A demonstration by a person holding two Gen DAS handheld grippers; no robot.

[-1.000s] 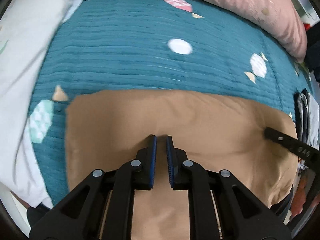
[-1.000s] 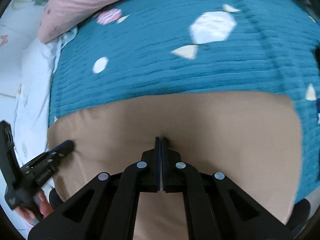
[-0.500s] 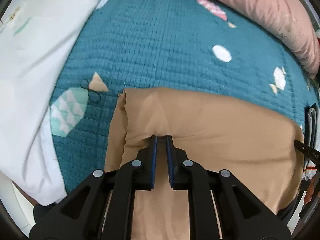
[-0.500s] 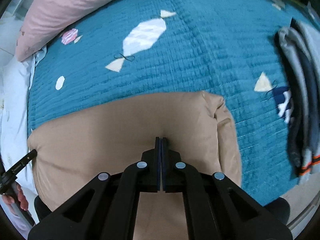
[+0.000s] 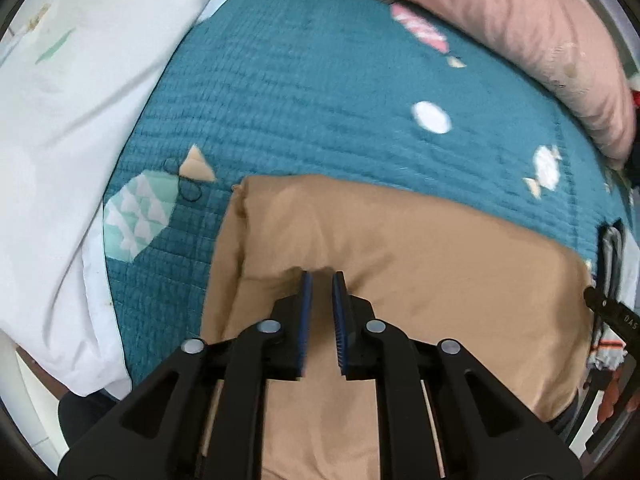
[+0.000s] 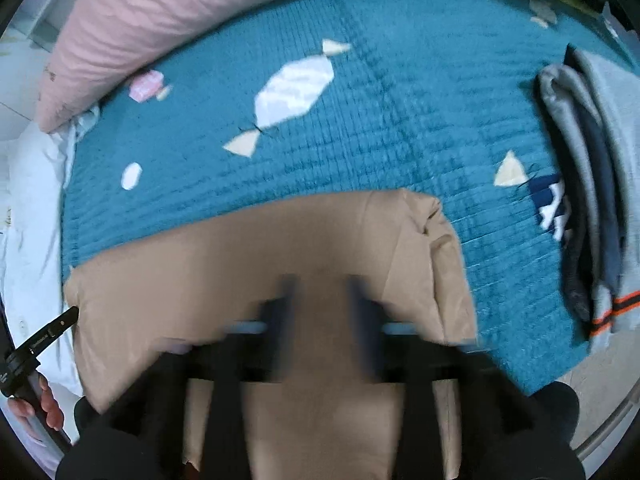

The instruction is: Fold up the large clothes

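The left gripper point(image 5: 320, 280) pinches the tan garment point(image 5: 420, 260) to hold its fold; the right gripper point(image 6: 320, 292) is opening, letting go.

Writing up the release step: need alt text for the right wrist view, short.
The right gripper, blurred, is opening its jaws above a folded tan garment on a teal quilt, with no cloth pinched between them. Folded grey clothes lie to the right, and a pink pillow lies beyond.
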